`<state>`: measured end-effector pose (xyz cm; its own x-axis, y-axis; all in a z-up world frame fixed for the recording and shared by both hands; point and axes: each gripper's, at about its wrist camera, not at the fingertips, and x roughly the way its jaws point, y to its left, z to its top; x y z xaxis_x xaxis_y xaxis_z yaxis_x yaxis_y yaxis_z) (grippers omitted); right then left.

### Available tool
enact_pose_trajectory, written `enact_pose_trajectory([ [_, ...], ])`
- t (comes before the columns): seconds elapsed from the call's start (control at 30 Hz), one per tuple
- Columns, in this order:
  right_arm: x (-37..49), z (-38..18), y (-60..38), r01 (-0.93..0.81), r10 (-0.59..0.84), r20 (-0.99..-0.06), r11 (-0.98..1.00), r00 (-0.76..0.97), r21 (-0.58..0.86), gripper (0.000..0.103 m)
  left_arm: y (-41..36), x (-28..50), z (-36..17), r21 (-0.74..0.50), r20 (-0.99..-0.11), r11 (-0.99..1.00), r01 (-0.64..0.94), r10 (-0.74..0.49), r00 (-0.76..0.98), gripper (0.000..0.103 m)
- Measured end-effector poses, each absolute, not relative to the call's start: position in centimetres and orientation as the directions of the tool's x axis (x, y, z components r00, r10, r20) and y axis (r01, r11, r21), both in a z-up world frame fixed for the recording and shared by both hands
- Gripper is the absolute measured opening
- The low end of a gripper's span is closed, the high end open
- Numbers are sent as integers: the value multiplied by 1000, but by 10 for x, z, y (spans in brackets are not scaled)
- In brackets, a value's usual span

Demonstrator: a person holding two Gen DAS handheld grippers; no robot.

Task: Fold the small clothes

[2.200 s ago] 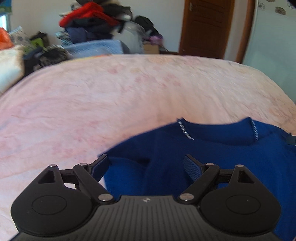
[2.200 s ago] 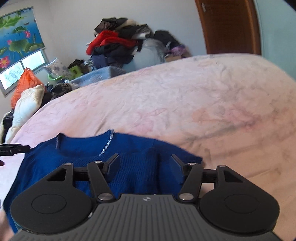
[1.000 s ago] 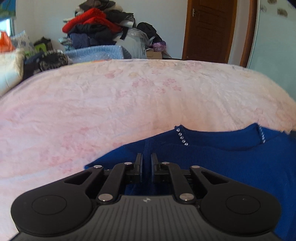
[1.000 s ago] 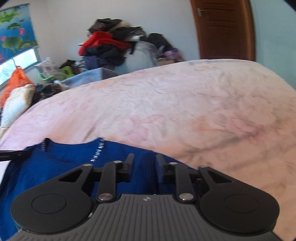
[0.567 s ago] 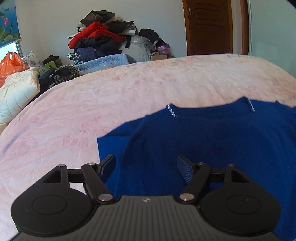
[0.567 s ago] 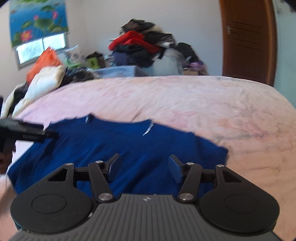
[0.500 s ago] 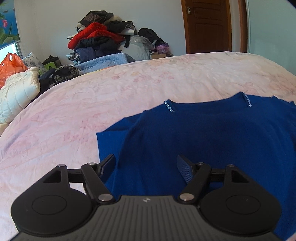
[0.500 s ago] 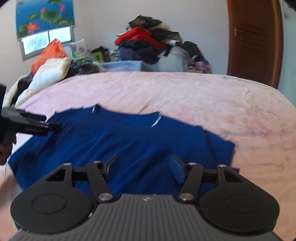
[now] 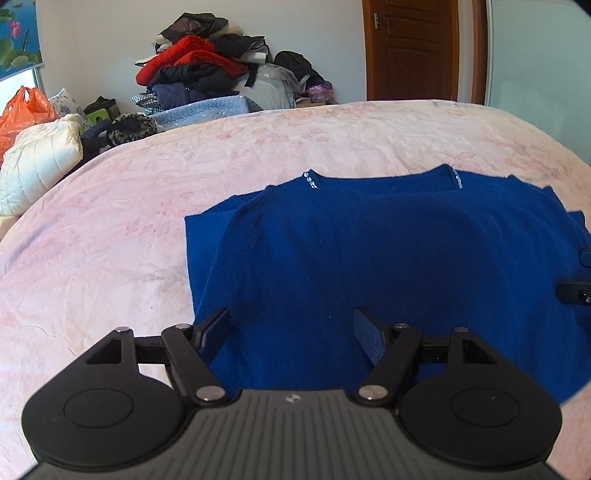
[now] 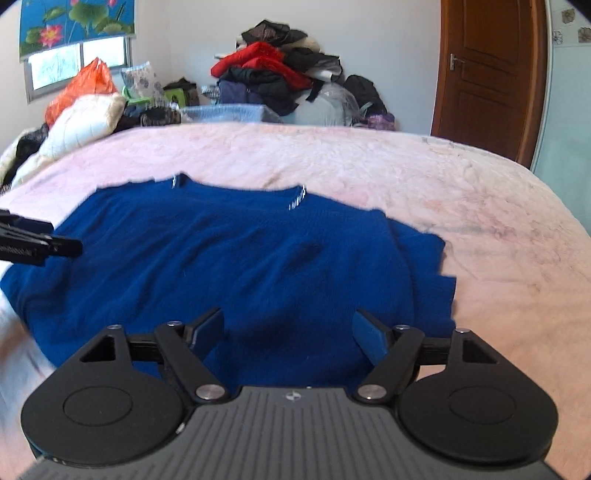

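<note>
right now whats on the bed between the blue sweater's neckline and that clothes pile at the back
Nothing: in both wrist views only bare pink bedspread stretches from the blue sweater neckline to the far edge of the bed, with the clothes pile beyond it.

The sweater [image 9: 388,266] is a deep, even royal blue, with two short strips of small silvery beads at its neckline; the bedspread [image 9: 110,229] beneath it is pale pink with a faint blotchy floral print and grey-pink creases. Both grippers are matt black with blue finger pads [image 10: 364,334]; behind the bed, the clothes pile [image 10: 273,74] shows red, black and navy, beside an orange bag [image 10: 83,86], a cream quilt [image 9: 40,158], a brown door [image 10: 487,74] and a blue lotus poster [image 10: 77,22].
</note>
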<state>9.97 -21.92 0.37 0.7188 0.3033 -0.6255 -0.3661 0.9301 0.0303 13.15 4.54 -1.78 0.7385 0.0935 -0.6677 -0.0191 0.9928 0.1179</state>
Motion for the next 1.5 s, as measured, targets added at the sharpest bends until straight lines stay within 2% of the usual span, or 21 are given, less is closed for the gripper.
enact_pose_trajectory([
  [0.13,94,-4,-224,-361,303,-621,932,723,33,82,44,123,-22,110,-676,994,-15,86,732,76],
  [0.2,91,-8,-222,-376,311,-620,926,720,29,91,43,118,-27,89,-683,996,-20,76,726,81],
  [0.27,87,-13,-218,-406,325,-614,914,719,8,102,41,114,-32,85,-685,996,-23,75,725,81],
  [0.3,84,-15,-215,-413,320,-611,911,724,-13,102,39,113,-35,89,-685,996,-23,78,724,81],
  [0.47,81,-16,-218,-413,333,-589,911,737,-2,102,35,106,-41,100,-660,994,-41,97,745,84],
  [0.6,81,-16,-218,-416,332,-591,909,735,-7,103,34,102,-46,106,-633,992,-75,126,764,93],
  [0.87,81,-16,-215,-416,322,-592,909,739,-26,103,35,95,-55,106,-588,987,-124,163,793,102],
  [1.5,79,-11,-211,-395,294,-601,918,743,-39,101,44,92,-53,64,-600,992,-112,128,790,103],
])
